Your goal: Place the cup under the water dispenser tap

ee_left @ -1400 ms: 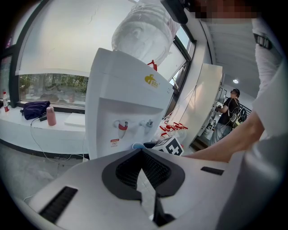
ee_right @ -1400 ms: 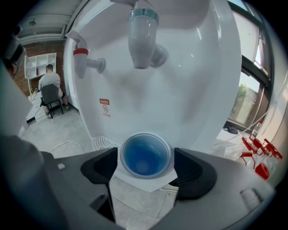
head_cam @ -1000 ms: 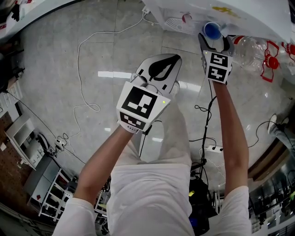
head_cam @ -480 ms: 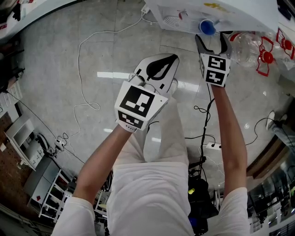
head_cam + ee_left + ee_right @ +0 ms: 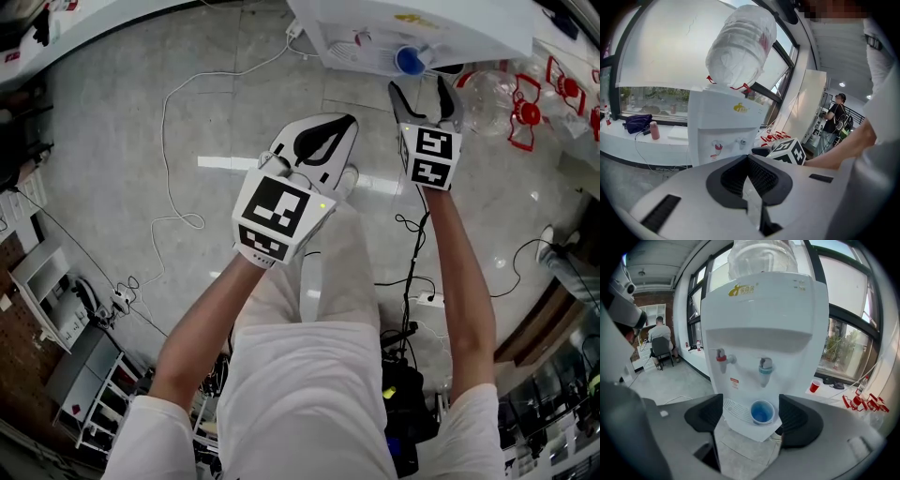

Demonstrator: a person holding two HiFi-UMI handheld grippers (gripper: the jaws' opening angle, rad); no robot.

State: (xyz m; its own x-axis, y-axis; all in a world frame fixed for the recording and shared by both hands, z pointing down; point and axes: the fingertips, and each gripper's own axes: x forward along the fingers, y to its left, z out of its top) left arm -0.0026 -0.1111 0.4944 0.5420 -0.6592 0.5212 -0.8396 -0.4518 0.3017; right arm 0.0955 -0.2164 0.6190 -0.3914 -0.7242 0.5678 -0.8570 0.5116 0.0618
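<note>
1. Left claw (image 5: 749, 160): ribbed black pads pressed together, nothing between them.
2. Dispenser (image 5: 759, 310): boxy white plastic, clear ribbed bottle (image 5: 740, 42) on top, red tap (image 5: 723, 357) left, blue tap (image 5: 765, 367) right.
3. Cup (image 5: 762, 412): round, blue, on the slotted tray (image 5: 736, 409) beneath the blue tap.
4. Right claw (image 5: 420, 94): spread wide, empty, just near of the cup, not touching.

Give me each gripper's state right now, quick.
Left gripper: closed, empty.
Right gripper: open, empty; the blue cup stands under the dispenser tap, beyond its jaws.
</note>
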